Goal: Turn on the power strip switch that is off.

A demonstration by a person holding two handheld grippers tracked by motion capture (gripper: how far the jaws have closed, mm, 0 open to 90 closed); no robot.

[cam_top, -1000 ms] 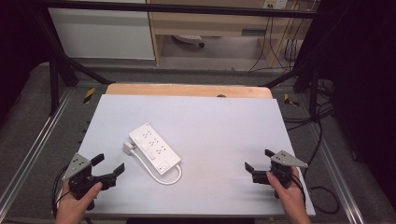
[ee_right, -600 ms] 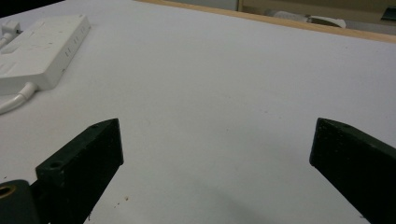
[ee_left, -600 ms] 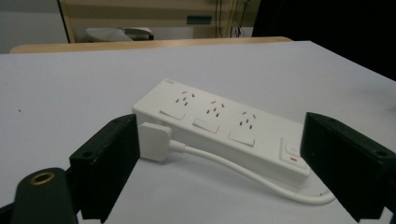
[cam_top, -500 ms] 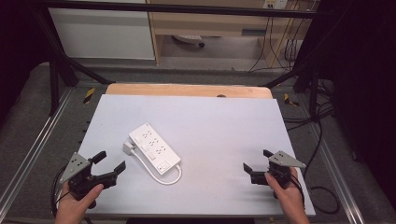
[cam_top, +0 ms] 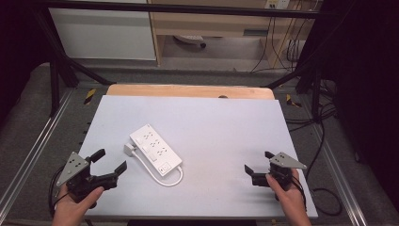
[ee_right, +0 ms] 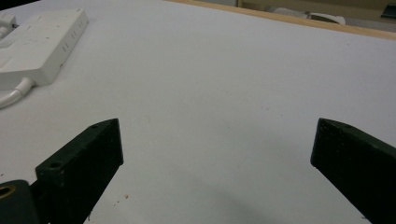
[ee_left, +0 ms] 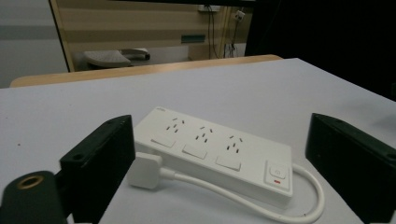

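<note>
High view, one lot: white power strip (cam_top: 155,149) lying flat and slantwise on the pale desk (cam_top: 221,122), left of centre, its short cable (cam_top: 164,179) looping from the near switch end back to the flat plug (cam_top: 129,149), which rests on the desk touching the strip's left side. Left tongs (cam_top: 112,163): near and to the left of the strip, aimed at it, jaws spread and having just widened further, gripping nothing; in the left gripper view the strip (ee_left: 212,149) and plug (ee_left: 145,171) sit framed between the two jaws but clear of both. Right tongs (cam_top: 256,170): well apart to the right of the strip, jaws released with bare desk between them in the right gripper view, where a corner of the strip (ee_right: 39,44) shows far left. Risks, as judged: a light strip may skate or pivot on the smooth desk if one jaw meets it first; a jaw closing over the cable loop could drag the plug and twist the strip. Not legible: the position of the switch (ee_left: 276,173), the strip's underside, and its far end in the right gripper view, cut by the frame
</note>
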